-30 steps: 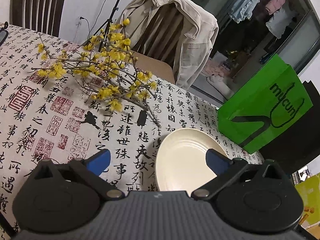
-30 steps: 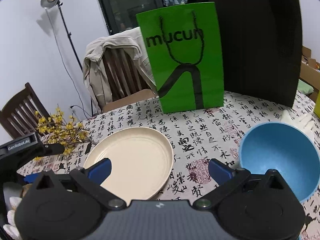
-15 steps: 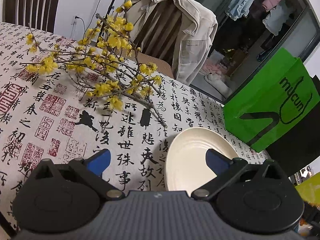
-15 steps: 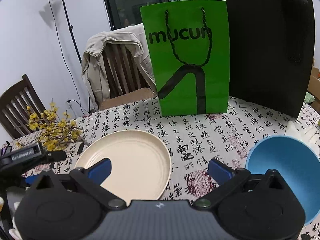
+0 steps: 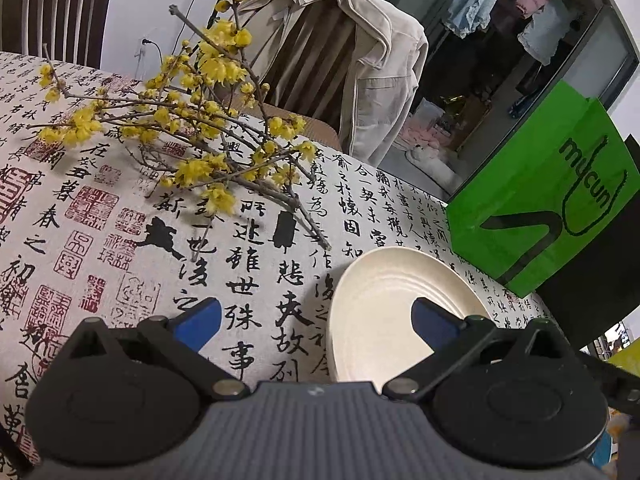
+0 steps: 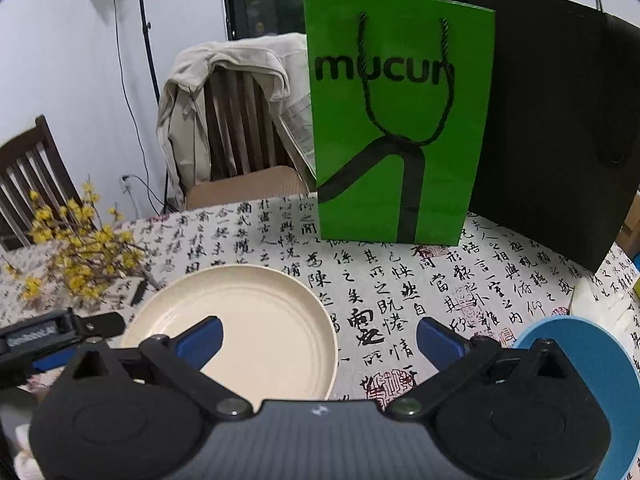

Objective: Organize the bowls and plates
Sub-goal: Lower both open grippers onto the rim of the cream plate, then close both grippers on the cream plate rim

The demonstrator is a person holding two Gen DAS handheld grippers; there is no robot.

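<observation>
Since a second ago both views have slid sideways: the plate (image 5: 394, 308) has shifted right in the left wrist view, so that it now sits in front of the right finger rather than between the two, and in the right wrist view the bowl (image 6: 600, 368) has slipped further toward the lower right edge while the plate (image 6: 256, 328) has moved under the left finger. Left gripper (image 5: 316, 322) hangs over the tablecloth (image 5: 120, 248) with its jaws spread wide and nothing between them; its blue pads (image 5: 198, 318) are clear of the cloth as far as can be seen. Right gripper (image 6: 320, 340) is likewise spread wide and holds nothing. Cream in colour, the plate lies flat on the cloth, near the cut end of the flower branch (image 5: 192, 136) and in front of the green bag (image 6: 400, 120). Partly hidden behind the right gripper's body, the blue bowl stands upright on the cloth, well apart from the plate. A black bag (image 6: 560, 120) stands just beside the green one, and a chair with a jacket (image 6: 224, 92) over its back is behind the table. From the right wrist view the left gripper (image 6: 44, 340) shows at the left edge, near the plate's rim; whether it touches cannot be told.
</observation>
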